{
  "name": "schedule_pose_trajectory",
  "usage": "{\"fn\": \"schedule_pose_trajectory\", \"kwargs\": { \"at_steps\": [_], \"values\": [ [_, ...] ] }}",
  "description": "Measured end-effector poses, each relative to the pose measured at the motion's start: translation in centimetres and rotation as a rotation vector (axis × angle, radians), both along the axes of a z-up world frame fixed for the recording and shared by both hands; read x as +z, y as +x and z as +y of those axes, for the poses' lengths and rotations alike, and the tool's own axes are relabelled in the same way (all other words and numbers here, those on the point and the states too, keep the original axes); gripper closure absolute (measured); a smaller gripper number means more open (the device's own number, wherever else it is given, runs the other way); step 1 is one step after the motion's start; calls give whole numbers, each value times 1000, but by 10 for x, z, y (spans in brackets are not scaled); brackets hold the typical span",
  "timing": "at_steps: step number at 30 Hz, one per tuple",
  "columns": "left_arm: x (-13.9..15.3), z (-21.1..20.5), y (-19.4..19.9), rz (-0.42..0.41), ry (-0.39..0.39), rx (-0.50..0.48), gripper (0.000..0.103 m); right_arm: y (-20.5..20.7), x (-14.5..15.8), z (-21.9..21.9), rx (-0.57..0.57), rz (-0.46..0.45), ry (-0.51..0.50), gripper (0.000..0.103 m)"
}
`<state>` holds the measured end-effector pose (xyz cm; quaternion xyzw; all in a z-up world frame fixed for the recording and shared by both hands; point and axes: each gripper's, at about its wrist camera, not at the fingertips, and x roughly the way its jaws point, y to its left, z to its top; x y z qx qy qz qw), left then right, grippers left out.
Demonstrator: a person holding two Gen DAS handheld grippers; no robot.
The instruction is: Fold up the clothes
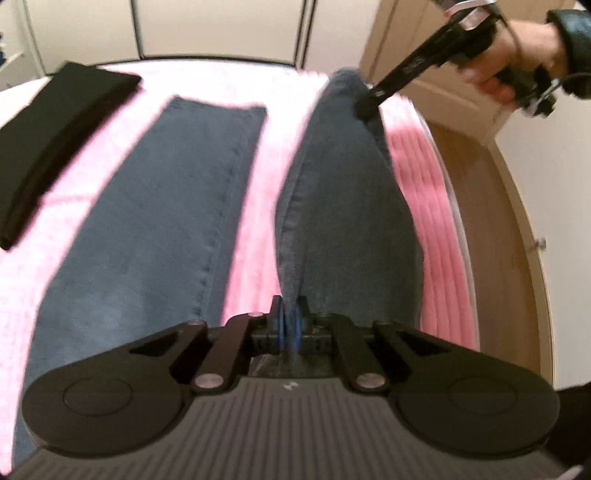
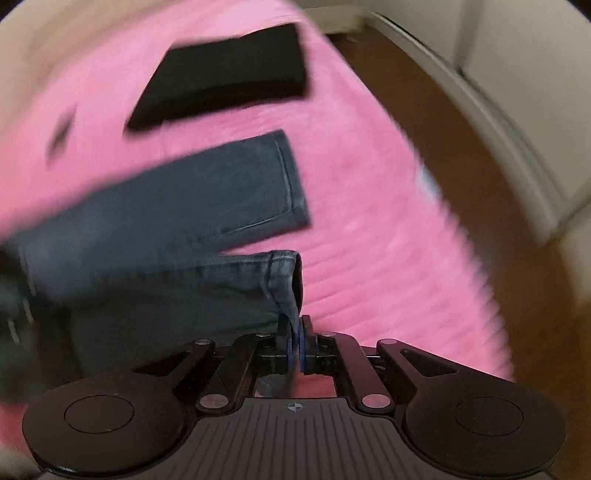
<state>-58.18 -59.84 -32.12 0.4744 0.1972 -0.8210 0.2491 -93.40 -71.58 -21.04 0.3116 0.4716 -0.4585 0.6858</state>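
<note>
Blue jeans lie on a pink bedspread. One leg lies flat at the left. The other leg is lifted, stretched between my two grippers. My left gripper is shut on the near end of this leg. My right gripper pinches its far end at the hem. In the right wrist view, my right gripper is shut on the hem of the lifted leg, and the flat leg lies beyond it.
A folded black garment lies on the bed at the far left; it also shows in the right wrist view. The bed edge drops to a wooden floor on the right. White cupboard doors stand behind.
</note>
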Motion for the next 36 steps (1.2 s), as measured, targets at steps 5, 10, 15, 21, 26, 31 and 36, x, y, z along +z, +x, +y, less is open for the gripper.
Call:
{"fn": "schedule_pose_trajectory", "kwargs": {
  "at_steps": [5,10,15,21,26,31,36],
  "values": [
    [-17,-17,-13,-108,-36,105,92,-1,-9,-40,-63,71,-109,101],
    [-10,-1,12,-105,-53,152,74,2,-30,-14,-163,-99,-49,100],
    [-12,51,71,-139,36,289,74,21,-74,43,-219,-191,89,34],
    [-24,136,153,-259,161,472,73,63,-91,83,-205,18,187,34],
    [-15,196,227,-292,170,683,68,135,-58,104,-68,-13,118,34],
    [3,251,309,-329,112,909,57,239,-52,136,135,-72,139,34],
    [16,308,391,-317,94,1130,40,315,-65,184,263,-84,179,34]
  ]
}}
